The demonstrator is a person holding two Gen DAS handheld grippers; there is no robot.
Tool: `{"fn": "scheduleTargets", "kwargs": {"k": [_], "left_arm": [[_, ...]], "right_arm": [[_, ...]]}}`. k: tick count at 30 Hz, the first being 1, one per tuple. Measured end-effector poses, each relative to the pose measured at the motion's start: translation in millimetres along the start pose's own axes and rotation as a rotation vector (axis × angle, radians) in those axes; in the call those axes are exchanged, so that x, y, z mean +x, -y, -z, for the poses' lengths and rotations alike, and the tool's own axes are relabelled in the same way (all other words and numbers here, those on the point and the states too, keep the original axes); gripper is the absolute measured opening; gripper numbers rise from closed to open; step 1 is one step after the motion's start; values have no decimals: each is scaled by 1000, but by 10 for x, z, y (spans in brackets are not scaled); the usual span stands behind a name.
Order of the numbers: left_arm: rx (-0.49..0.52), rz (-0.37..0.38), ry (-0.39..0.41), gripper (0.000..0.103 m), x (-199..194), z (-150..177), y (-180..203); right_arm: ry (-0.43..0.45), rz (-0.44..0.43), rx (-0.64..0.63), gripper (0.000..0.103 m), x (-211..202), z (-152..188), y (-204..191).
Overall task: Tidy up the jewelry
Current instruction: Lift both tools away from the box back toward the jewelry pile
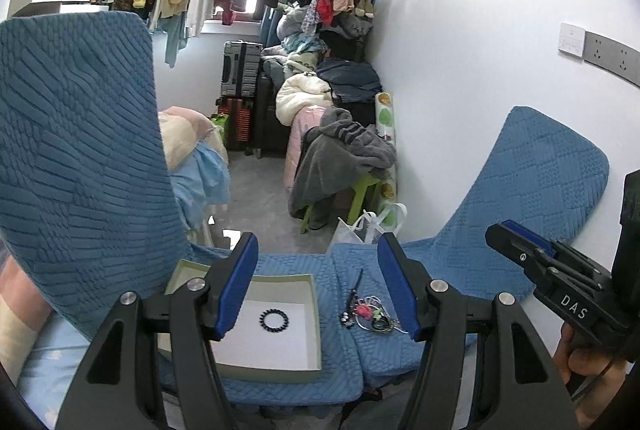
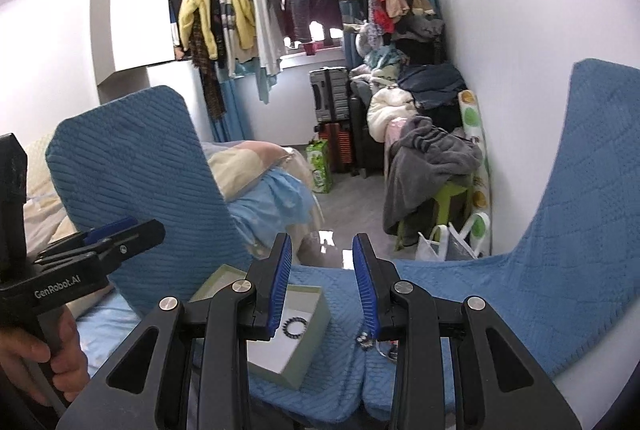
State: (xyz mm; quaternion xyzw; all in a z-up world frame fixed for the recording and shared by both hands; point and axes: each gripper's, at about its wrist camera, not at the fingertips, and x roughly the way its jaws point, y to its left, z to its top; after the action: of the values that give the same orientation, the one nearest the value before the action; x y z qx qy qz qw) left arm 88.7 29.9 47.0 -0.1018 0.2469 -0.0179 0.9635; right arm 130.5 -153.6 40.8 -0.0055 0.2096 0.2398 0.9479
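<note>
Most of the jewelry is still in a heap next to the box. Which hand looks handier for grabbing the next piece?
Probably the right gripper: the jewelry pile lies right of the box, nearer that side, and its jaws are open and empty. The left gripper sits more over the box.

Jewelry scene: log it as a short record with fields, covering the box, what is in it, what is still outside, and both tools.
box: open shallow box on the blue cushion
in box: one dark beaded bracelet on the white lining
outside box: tangled jewelry pile on the cushion, to the right of the box
left tool: open, empty, above the box and pile
right tool: open, narrower gap, empty
</note>
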Motion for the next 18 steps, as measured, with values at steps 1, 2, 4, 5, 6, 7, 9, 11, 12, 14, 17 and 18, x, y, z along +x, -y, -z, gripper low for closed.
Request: {"fn": "scheduleTargets", "kwargs": {"k": [1,2,4,5,6,7,9,11,12,14,17,18], "left_arm": [[0,4,-4,63,10,18,16],[-2,12,-11,63,45,48,47],[-7,20,-21,63,86,92,85],[-9,28,-29,63,125,126,106],[-10,31,-38,63,159,156,127],[-10,34,-51,63,207,194,150],[-13,41,-68,63,264,255,181],[-19,45,-77,63,326,315,189],[-24,44,-90,63,378,366,199],[-27,50,-111,63,440,427,221],[-40,60,-136,63,533,528,256],[-42,64,-143,63,567,565,275]], "right_arm": [[-5,9,5,30,-9,32,36],[-10,18,11,30,-20,62,75],[-17,34,17,30,-37,129,136],[-20,40,20,30,-40,160,157],[-24,46,23,30,-45,194,190],[-28,50,27,30,-43,226,218],[-33,65,30,30,-51,307,280],[-38,79,29,30,-51,398,330],[-41,87,29,30,-54,445,358],[-55,92,37,30,-38,546,418],[-71,102,50,30,-20,710,509],[-75,104,54,30,-10,766,536]]}}
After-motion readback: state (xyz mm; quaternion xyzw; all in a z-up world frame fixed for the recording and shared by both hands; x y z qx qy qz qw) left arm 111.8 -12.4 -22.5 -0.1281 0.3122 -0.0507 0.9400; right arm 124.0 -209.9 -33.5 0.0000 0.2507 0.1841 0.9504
